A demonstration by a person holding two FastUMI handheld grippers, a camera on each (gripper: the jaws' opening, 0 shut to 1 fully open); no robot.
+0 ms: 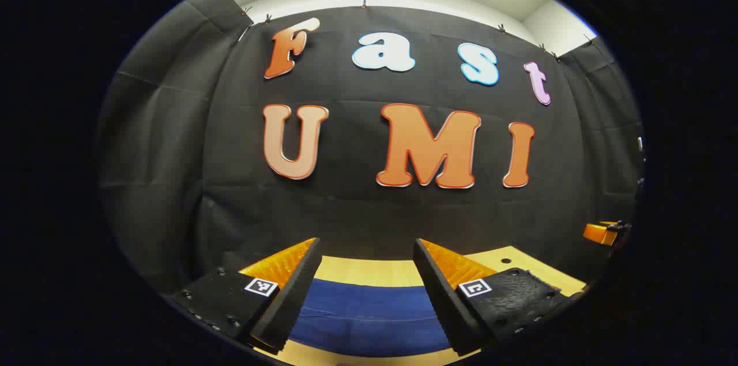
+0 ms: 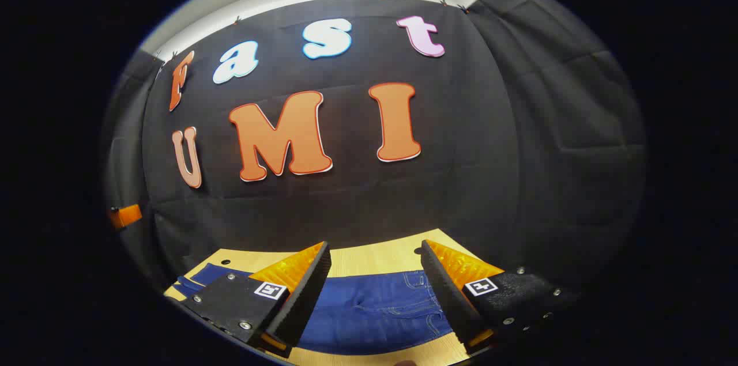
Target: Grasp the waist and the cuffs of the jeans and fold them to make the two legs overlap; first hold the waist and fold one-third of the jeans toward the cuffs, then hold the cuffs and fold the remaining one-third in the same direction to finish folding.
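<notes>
The jeans (image 2: 369, 308) lie flat on the worktop (image 2: 369, 259), long axis running left to right across the scene. In the right gripper view the waist end, with pocket stitching and seams, lies to the right, and the legs stretch away to the left, where the cuffs reach near the worktop's left edge. In the left gripper view the jeans (image 1: 369, 311) show as a plain blue band crossing between the fingers, with bare worktop (image 1: 369, 271) beyond on the far side.

The left tongs (image 1: 365, 295) are held above the cloth, level and aimed at the far wall, fingers spread wide with nothing between them. The right tongs (image 2: 375, 297) sit likewise above the waist part, aimed at the far wall, fingers wide apart and empty. Neither pair touches the jeans as far as can be seen.

At the right edge of the left gripper view, part of the right tongs (image 1: 605, 233) shows, well apart.
</notes>
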